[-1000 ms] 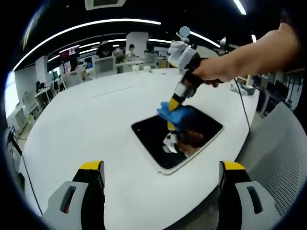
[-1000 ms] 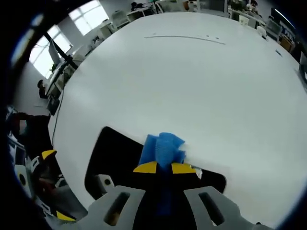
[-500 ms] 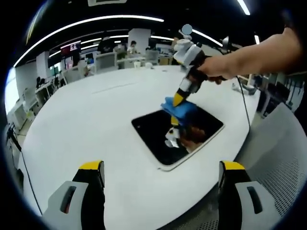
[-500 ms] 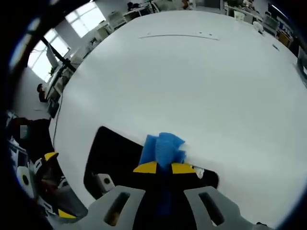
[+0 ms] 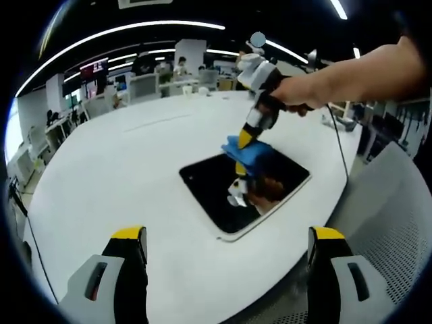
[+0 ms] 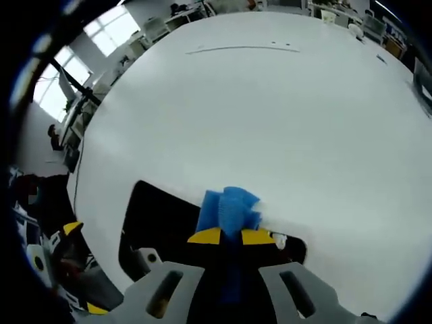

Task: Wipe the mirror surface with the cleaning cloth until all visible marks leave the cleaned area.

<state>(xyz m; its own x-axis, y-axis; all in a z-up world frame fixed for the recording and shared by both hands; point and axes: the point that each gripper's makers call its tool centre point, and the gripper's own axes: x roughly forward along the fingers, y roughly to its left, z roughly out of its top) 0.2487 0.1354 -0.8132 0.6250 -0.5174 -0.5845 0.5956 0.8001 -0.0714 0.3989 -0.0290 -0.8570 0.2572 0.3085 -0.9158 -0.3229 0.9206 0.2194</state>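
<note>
Mid-wipe, my right gripper (image 5: 246, 135) clamped the blue cleaning cloth (image 5: 247, 152) against the mirror's (image 5: 223, 192) far edge on the white table (image 5: 121, 169) while my left gripper (image 5: 226, 266) waited open nearby, the next pass probably needing strokes across the remaining glass.

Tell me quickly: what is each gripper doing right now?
Left gripper: open, holding nothing.
Right gripper: shut on the blue cloth, at the mirror.
</note>
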